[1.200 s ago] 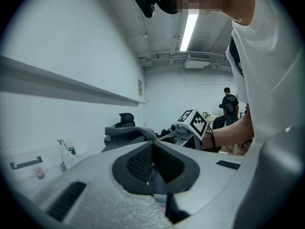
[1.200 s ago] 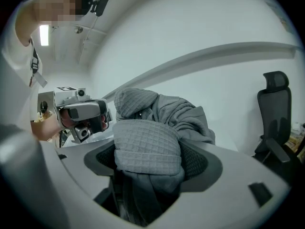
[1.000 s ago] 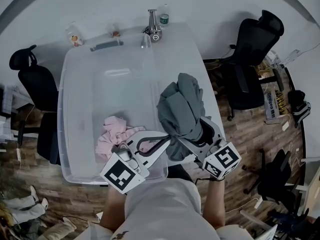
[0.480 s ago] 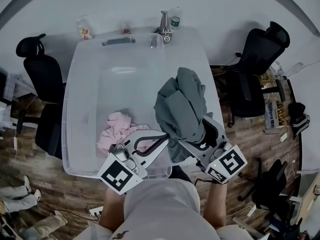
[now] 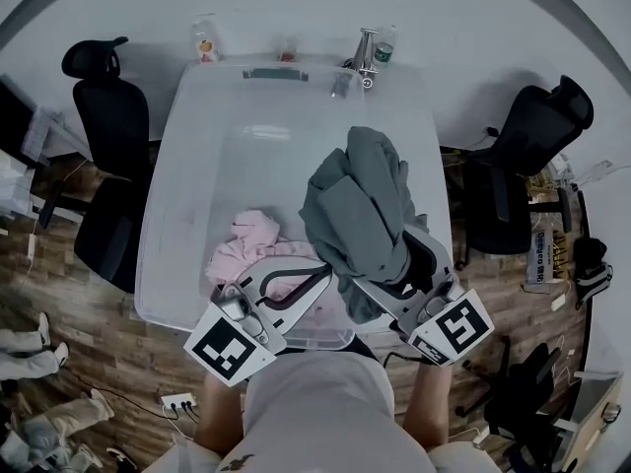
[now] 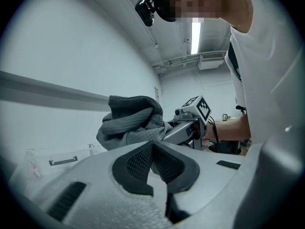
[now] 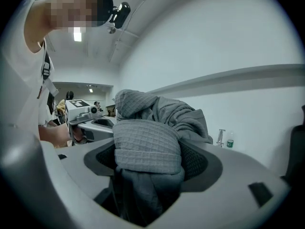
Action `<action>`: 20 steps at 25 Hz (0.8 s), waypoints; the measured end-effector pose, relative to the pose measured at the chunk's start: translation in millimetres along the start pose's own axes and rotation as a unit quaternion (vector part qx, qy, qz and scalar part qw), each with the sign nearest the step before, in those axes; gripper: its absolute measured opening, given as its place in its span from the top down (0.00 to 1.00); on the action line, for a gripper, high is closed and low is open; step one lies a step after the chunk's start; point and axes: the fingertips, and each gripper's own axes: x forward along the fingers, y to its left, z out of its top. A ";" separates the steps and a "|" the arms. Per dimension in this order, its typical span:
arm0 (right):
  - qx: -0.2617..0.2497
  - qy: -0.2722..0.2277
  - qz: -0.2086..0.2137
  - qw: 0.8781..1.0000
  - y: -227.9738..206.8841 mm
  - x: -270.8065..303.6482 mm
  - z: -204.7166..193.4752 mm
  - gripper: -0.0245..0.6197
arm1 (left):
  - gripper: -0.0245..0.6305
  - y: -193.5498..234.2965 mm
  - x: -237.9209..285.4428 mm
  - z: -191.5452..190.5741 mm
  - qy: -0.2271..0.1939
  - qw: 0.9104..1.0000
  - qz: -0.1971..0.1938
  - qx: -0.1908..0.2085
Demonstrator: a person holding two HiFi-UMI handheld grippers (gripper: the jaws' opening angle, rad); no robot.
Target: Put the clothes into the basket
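Observation:
A clear plastic basket (image 5: 246, 146) fills most of the white table. Inside it, near the front, lies a pink garment (image 5: 245, 248). My right gripper (image 5: 394, 269) is shut on a bunched grey garment (image 5: 357, 210), which it holds up over the basket's right side. In the right gripper view the grey cloth (image 7: 148, 142) fills the gap between the pads. My left gripper (image 5: 325, 272) hovers over the basket's front edge just left of the grey bundle, its tips together and nothing between them. From the left gripper view the grey garment (image 6: 131, 120) hangs beyond my left gripper (image 6: 152, 149).
Black office chairs stand left (image 5: 104, 77) and right (image 5: 537, 131) of the table. At the table's far edge stand a small bottle (image 5: 205, 39), a metal fitting (image 5: 365, 52) and a green-labelled bottle (image 5: 385, 47). Wooden floor surrounds the table.
Both grippers have risen a little and shifted across the basket's front edge. The grey garment has stayed in the right gripper's hold throughout.

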 end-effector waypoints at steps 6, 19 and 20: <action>-0.017 0.001 0.040 0.999 20.7 19.5 12.3 0.40 | 0.96 6.8 -22.0 0.6 -0.002 1.000 0.029 -0.002; -0.031 0.022 0.125 0.991 65.9 67.6 16.0 0.40 | 0.96 20.0 -80.3 -10.1 0.006 0.993 0.114 -0.018; -0.031 0.024 0.133 0.990 69.3 70.7 15.6 0.40 | 0.96 20.2 -83.8 -11.2 0.007 0.992 0.121 -0.020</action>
